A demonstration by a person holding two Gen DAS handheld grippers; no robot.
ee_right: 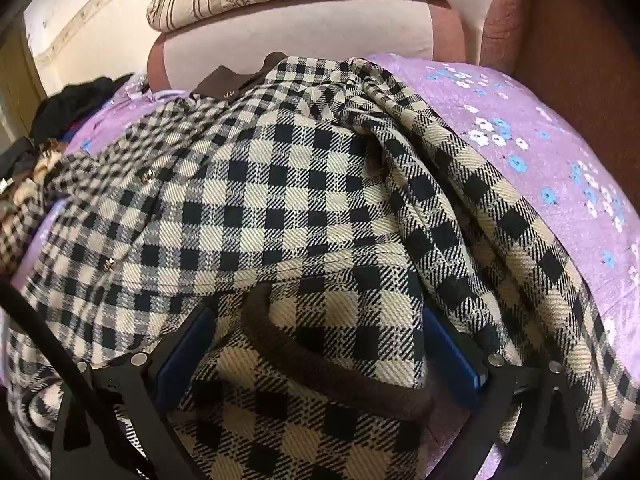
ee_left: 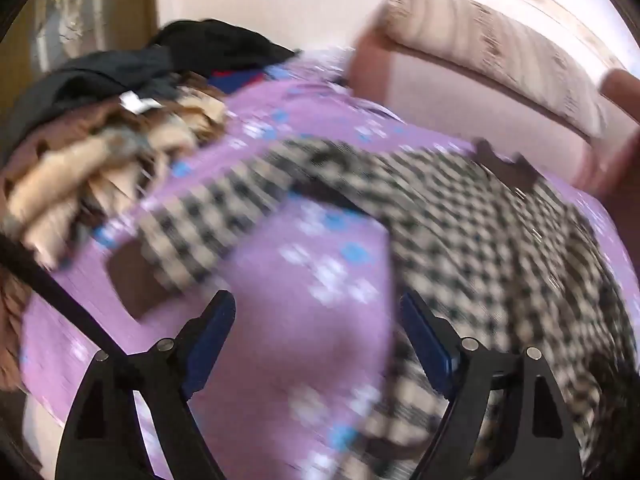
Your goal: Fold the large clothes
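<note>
**newbie_folds:** ok so the checked jacket (ee_right: 304, 200) is lying spread on the bed (ee_right: 540, 152), the one with the purple flowery cover, collar (ee_right: 224, 78) up by the headboard end. How would you go about the next bit?

**laundry_dad:** right claw (ee_right: 320, 344) is wide open with a cuff (ee_right: 328, 364) sitting between the blue pads (ee_right: 184, 352), brown trim and all. Looks like nothing's pinched yet, the cloth just lies in the gap. I'd guess the step is grabbing that sleeve end to bring it across the body. Bite on the trim itself, it's the thick part and less likely to slip than the loose weave

**newbie_folds:** and the left one?

**laundry_dad:** left claw (ee_left: 316, 340) is released too, hovering over bare cover just beside the jacket's edge, nothing in it. That view's pretty blurry so I can't tell how close it sits to the fabric. The other sleeve (ee_left: 192, 236) stretches out toward the clothes pile (ee_left: 104, 152) on that side

**newbie_folds:** so both sleeves in, then fold the body?

**laundry_dad:** that'd be my call. The right sleeve is bunched in ridges along the jacket's side, so lift it clear before laying it over, otherwise the lumps get folded in. Mind the snaps (ee_right: 149, 176) down the front too, keep them lying flat. And keep the left sleeve away from that pile so it doesn't drag anything along
</note>
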